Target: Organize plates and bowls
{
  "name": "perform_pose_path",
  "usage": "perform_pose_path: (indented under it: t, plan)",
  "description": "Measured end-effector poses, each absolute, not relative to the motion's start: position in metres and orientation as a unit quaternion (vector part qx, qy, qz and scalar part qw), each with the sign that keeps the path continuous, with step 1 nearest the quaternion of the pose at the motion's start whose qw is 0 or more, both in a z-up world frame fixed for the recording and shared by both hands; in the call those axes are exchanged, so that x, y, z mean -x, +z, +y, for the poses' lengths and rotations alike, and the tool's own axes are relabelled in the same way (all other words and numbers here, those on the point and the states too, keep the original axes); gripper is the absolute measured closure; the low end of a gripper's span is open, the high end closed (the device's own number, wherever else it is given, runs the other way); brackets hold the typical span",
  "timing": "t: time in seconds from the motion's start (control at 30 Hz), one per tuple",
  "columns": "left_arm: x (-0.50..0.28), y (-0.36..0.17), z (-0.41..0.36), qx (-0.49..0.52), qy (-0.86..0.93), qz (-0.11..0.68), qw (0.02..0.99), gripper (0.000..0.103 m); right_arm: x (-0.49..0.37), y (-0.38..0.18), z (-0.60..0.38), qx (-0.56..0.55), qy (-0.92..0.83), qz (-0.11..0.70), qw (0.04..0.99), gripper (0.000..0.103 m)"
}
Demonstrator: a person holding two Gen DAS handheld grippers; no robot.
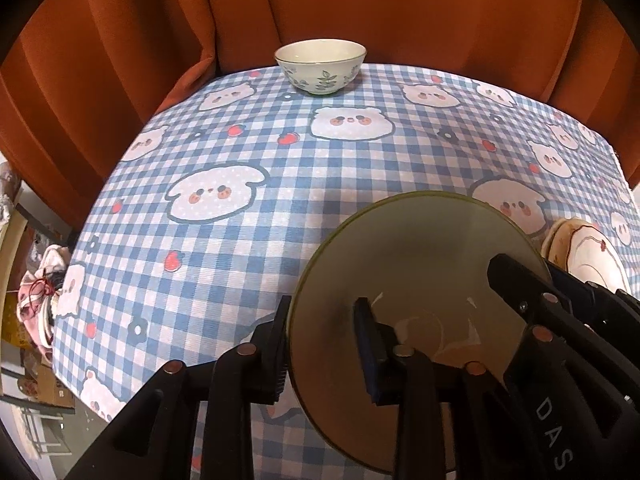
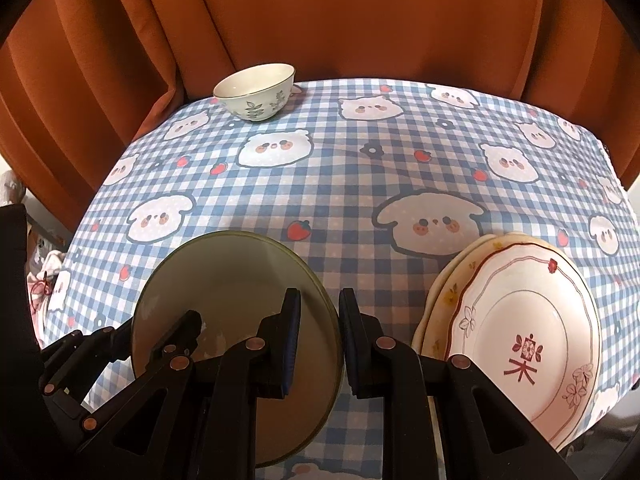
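A wide cream bowl (image 1: 420, 248) (image 2: 232, 280) with a green rim sits low over the checked tablecloth (image 1: 240, 240), and both grippers are on it. My left gripper (image 1: 322, 312) straddles its left rim, one finger outside and one inside. A gap shows beside the inner pad, so it is open. My right gripper (image 2: 320, 296) straddles the right rim with its jaws close together and is shut on it. A small leaf-patterned bowl (image 1: 320, 66) (image 2: 256, 92) stands alone at the table's far edge. A stack of scalloped plates (image 2: 520, 320) (image 1: 588, 256) lies to the right of the big bowl.
An orange curtain (image 1: 360, 8) hangs close behind the table. Past the table's left edge there is a pink cloth bundle (image 1: 36, 292) and floor clutter. Bare tablecloth (image 2: 340, 184) stretches between the small bowl and the near dishes.
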State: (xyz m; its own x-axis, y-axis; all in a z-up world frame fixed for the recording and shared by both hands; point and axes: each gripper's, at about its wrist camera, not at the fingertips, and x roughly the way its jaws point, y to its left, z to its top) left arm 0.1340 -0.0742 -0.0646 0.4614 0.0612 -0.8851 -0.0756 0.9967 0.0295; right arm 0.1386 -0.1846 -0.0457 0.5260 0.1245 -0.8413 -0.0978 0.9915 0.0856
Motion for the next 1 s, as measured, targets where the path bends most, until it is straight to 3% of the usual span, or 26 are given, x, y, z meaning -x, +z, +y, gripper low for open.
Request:
perform_pose_path:
  t: [0.07, 0.1, 0.13, 0.2, 0.23, 0.5, 1.0]
  plan:
    - [-0.134, -0.065, -0.073, 0.010, 0.025, 0.518, 0.855, 0.066, -0.138, -0.047, -0.184, -0.017, 0.058, 0.486, 0.872, 0.078]
    - [-0.134, -0.066, -0.073, 0.011, 0.016, 0.520, 0.854, 0.062, -0.138, -0.048, -0.184, -0.021, 0.056, 0.490, 0.870, 0.072]
    - [-0.135, -0.066, -0.072, 0.014, 0.007, 0.522, 0.853, 0.051, -0.138, -0.049, -0.184, -0.024, 0.052, 0.494, 0.868, 0.067]
    - [-0.134, -0.066, -0.072, 0.012, -0.004, 0.523, 0.852, 0.039, -0.136, -0.050, -0.184, -0.024, 0.031, 0.496, 0.867, 0.040]
    - [-0.134, -0.066, -0.071, 0.012, -0.008, 0.523, 0.852, 0.039, -0.135, -0.050, -0.184, -0.024, 0.021, 0.497, 0.867, 0.037]
    - [-0.125, -0.059, -0.055, 0.016, -0.044, 0.515, 0.856, 0.026, -0.123, -0.041, -0.168, -0.026, -0.011, 0.505, 0.863, 0.034]
    - [-0.131, -0.017, -0.008, 0.018, -0.075, 0.482, 0.873, 0.025, -0.118, 0.004, -0.120, -0.019, -0.049, 0.472, 0.880, 0.028]
